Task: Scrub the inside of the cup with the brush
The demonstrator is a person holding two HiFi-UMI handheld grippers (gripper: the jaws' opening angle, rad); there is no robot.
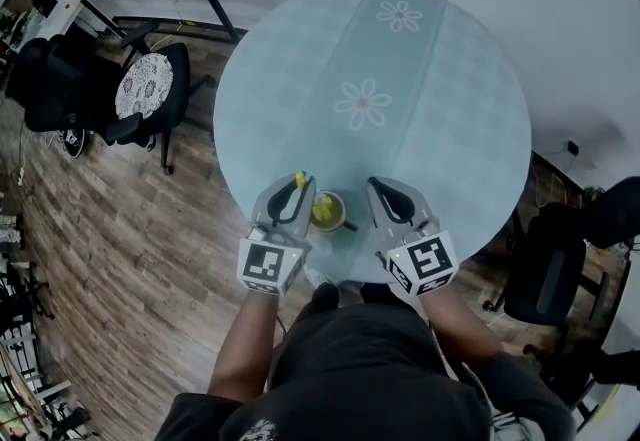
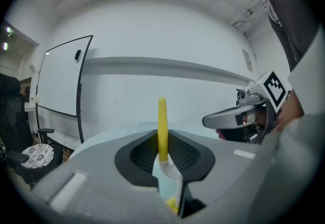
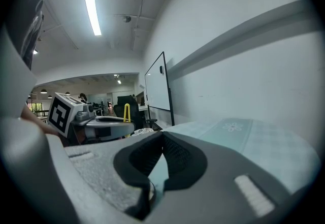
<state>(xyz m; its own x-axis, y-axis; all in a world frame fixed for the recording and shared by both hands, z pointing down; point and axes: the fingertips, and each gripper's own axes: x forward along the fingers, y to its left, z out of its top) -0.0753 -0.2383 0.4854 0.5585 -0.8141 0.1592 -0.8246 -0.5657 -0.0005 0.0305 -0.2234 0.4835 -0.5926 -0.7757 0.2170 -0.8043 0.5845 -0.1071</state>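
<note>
A small cup (image 1: 338, 219) stands near the table's front edge, between my two grippers. The brush has a yellow handle (image 2: 162, 126) and a yellow head (image 1: 324, 208) down inside the cup. My left gripper (image 1: 297, 183) is shut on that handle, which sticks up past the jaws (image 2: 162, 139). My right gripper (image 1: 374, 184) sits just right of the cup, shut, with only bare table showing through the gap between its pads (image 3: 162, 135). A pale curved edge shows low in that gap; I cannot tell what it is. Each gripper sees the other: right gripper (image 2: 207, 121), left gripper (image 3: 133, 127).
The round table (image 1: 450, 109) wears a pale blue-green cloth with flower prints. One office chair (image 1: 150, 89) stands at its left and another (image 1: 548, 269) at its right. A whiteboard on a stand (image 2: 58, 81) is beyond the table. The person's arms and torso fill the near side.
</note>
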